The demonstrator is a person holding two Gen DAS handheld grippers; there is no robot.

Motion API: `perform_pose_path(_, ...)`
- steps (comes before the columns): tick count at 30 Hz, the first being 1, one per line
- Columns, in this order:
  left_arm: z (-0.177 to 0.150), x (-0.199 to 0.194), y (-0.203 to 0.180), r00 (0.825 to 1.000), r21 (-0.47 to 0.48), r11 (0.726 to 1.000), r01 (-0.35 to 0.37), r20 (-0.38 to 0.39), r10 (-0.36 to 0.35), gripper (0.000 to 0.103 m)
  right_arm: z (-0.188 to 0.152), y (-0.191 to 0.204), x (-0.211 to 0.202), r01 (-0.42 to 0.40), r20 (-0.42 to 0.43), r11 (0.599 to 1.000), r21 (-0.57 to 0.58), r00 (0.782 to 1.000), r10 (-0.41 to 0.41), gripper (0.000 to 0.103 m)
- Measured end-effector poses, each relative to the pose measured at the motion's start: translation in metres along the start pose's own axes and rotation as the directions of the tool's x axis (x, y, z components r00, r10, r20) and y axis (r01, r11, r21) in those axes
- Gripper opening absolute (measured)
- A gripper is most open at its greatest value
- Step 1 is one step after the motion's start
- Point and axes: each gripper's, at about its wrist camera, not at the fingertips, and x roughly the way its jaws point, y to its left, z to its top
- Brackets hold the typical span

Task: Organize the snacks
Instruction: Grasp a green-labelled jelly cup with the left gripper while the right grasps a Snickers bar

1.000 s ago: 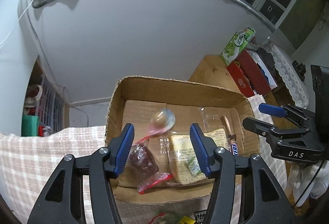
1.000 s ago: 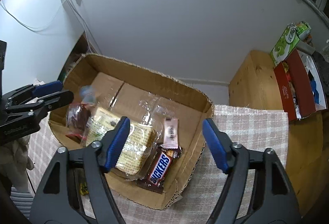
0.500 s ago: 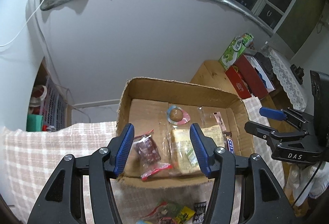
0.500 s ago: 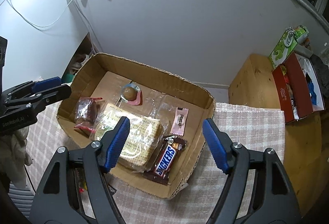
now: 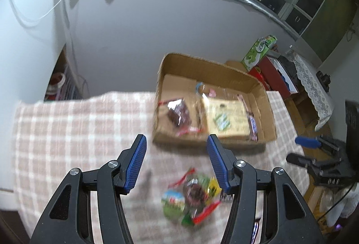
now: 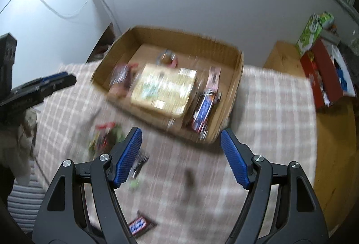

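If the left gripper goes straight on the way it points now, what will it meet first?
Most likely the checked tablecloth, just short of the cardboard box. The left gripper is open and empty, angled steeply down. The loose snack pile lies nearer than that line; blur leaves depth uncertain.

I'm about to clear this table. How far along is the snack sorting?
Partly done: the brown cardboard box already holds several packets, including a large yellow one. Nothing is in hand; the left gripper and right gripper are open and empty. A loose pile of colourful snacks remains on the checked cloth.
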Motion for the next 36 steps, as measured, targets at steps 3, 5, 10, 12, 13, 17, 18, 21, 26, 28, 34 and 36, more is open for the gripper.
perform_pose_path(3, -0.018, -0.005, 0.007, 1.0, -0.015, 1.0, -0.002, -0.015, 0.002, 0.055, -0.036, 0.007, -0.001, -0.019, -0.046, 0.999, 0.03, 0.999, 0.02, 0.076)
perform_pose_path(5, -0.029, -0.006, 0.01, 1.0, -0.022, 1.0, -0.001, -0.027, 0.0, 0.055, -0.055, 0.012, 0.0, -0.023, -0.074, 0.999, 0.048, 0.997, 0.027, 0.076)
perform_pose_path(10, -0.057, -0.002, 0.014, 0.998, -0.051, 0.999, 0.009, -0.066, -0.012, 0.055, -0.098, 0.023, 0.012, -0.033, -0.163, 0.995, 0.091, 0.986, 0.048, 0.076)
perform_pose_path(12, -0.067, 0.001, 0.013, 0.997, -0.053, 0.999, 0.011, -0.079, -0.015, 0.055, -0.11, 0.025, 0.018, -0.037, -0.19, 0.993, 0.109, 0.98, 0.057, 0.076)
perform_pose_path(13, -0.07, 0.003, 0.013, 0.996, -0.053, 0.999, 0.012, -0.086, -0.017, 0.055, -0.116, 0.026, 0.022, -0.033, -0.205, 0.993, 0.116, 0.977, 0.056, 0.076)
perform_pose_path(17, -0.08, 0.009, 0.012, 0.994, -0.046, 0.999, 0.017, -0.109, -0.022, 0.055, -0.129, 0.029, 0.034, -0.03, -0.255, 0.99, 0.136, 0.965, 0.064, 0.076)
perform_pose_path(18, -0.082, 0.01, 0.012, 0.993, -0.045, 0.999, 0.017, -0.113, -0.022, 0.055, -0.13, 0.031, 0.036, -0.031, -0.262, 0.99, 0.141, 0.963, 0.067, 0.076)
perform_pose_path(21, -0.089, 0.015, 0.012, 0.991, -0.042, 0.999, 0.015, -0.129, -0.02, 0.055, -0.132, 0.036, 0.041, -0.039, -0.276, 0.988, 0.147, 0.958, 0.079, 0.076)
perform_pose_path(26, -0.093, 0.024, 0.014, 0.988, -0.038, 0.999, 0.003, -0.151, -0.009, 0.054, -0.133, 0.049, 0.054, -0.033, -0.309, 0.992, 0.123, 0.948, 0.069, 0.075)
perform_pose_path(28, -0.093, 0.027, 0.013, 0.988, -0.039, 0.999, 0.008, -0.155, -0.014, 0.053, -0.134, 0.054, 0.059, -0.028, -0.324, 0.994, 0.104, 0.944, 0.061, 0.069)
perform_pose_path(34, -0.091, 0.039, 0.007, 0.985, -0.019, 1.0, 0.013, -0.173, -0.016, 0.053, -0.14, 0.06, 0.065, -0.008, -0.339, 0.998, 0.058, 0.941, 0.028, 0.064)
perform_pose_path(36, -0.09, 0.044, 0.006, 0.983, -0.014, 1.0, 0.014, -0.18, -0.016, 0.053, -0.141, 0.062, 0.065, 0.005, -0.332, 1.0, 0.029, 0.943, 0.005, 0.062)
